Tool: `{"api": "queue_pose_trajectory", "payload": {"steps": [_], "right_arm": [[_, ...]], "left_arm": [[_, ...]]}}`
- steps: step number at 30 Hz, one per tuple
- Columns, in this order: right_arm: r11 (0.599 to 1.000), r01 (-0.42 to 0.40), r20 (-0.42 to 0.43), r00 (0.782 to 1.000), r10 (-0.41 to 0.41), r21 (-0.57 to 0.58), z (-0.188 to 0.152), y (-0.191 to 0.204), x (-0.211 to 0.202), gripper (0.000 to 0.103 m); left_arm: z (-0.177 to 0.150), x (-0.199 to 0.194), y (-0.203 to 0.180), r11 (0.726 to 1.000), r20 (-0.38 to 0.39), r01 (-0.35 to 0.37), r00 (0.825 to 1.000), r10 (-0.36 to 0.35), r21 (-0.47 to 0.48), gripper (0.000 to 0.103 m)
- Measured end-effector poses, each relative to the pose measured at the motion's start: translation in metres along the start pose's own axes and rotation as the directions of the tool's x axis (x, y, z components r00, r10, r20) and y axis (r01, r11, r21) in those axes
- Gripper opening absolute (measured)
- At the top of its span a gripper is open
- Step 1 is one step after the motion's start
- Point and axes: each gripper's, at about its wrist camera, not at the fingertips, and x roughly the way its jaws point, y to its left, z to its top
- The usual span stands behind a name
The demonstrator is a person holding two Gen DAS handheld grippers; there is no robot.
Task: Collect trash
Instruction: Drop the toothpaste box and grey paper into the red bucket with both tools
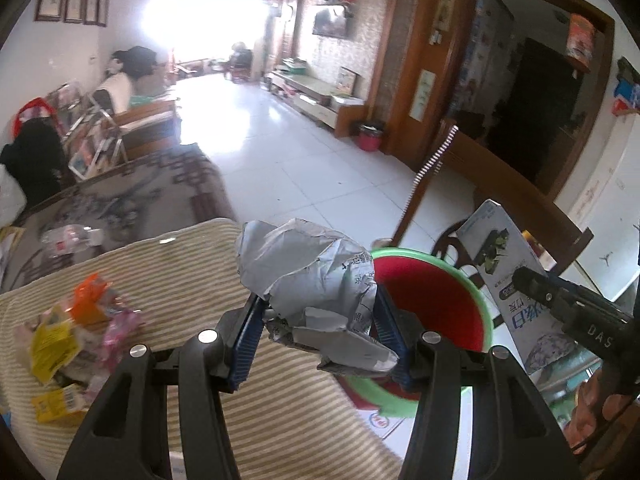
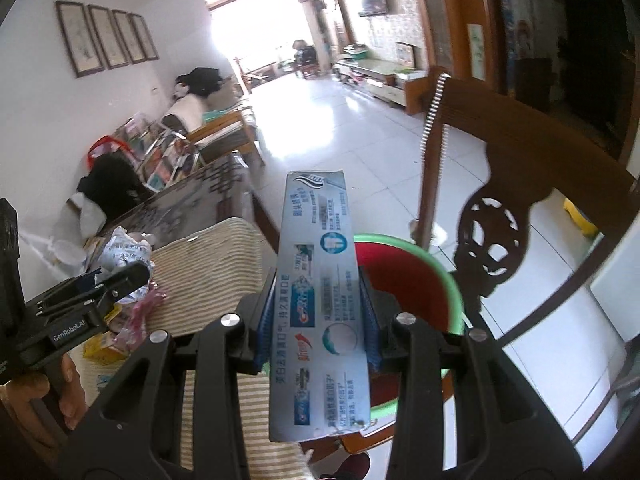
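i am holding my left gripper [image 1: 316, 330] closed on a crumpled ball of grey printed paper [image 1: 310, 280], its blue pads [image 1: 245, 344] pressing in on both sides. the paper is hanging at the right edge of the striped cloth [image 1: 192, 280], just left of the red basin with the green rim [image 1: 436, 312], and part of it is overlapping the basin's near left rim in my left view.

my right gripper [image 2: 318, 320] is clamping a long toothpaste box [image 2: 318, 300] across its middle, with the box pointing away from me and its far end reaching past the basin's [image 2: 412, 292] left rim. from the left view, the box [image 1: 508, 280] is standing tilted just right of the basin.

on the cloth to the near left, a small heap of wrappers [image 1: 76, 332] is lying: orange, yellow and pink pieces, though they are too blurred for me to read. a clear plastic bottle [image 1: 72, 238] seems to be lying on the dark patterned table [image 1: 132, 196] beyond the cloth. a carved wooden chair [image 2: 508, 184] is standing to the right, behind the basin, on the white tiled floor [image 1: 288, 152].
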Motion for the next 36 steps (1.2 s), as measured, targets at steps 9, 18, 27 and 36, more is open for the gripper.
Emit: {"api": "queue_pose_trajectory", "payload": {"steps": [9,18,27,36], "right_arm": [[0.994,0.028,-0.033,0.999,-0.024,0.105,-0.002,-0.047,0.013,0.036],[0.992,0.031,-0.043,0.999,-0.026,0.123,-0.002,-0.051,0.022,0.069],[0.997,-0.037,-0.076,0.996,0.043,0.073,0.000,-0.010,0.042,0.074],[0.993,-0.113,-0.123,0.986,0.110,-0.022,-0.008,0.060,0.060,0.084]], "left_arm": [[0.012,0.050,-0.046,0.993,-0.079,0.103,0.992,-0.098,0.062,0.051],[0.007,0.057,-0.046,0.993,-0.099,0.082,0.992,-0.073,0.083,0.074],[0.002,0.035,0.001,1.000,-0.058,-0.003,0.998,0.002,-0.005,0.074],[-0.018,-0.002,0.067,0.991,-0.019,-0.106,0.994,0.104,-0.086,0.074]]}}
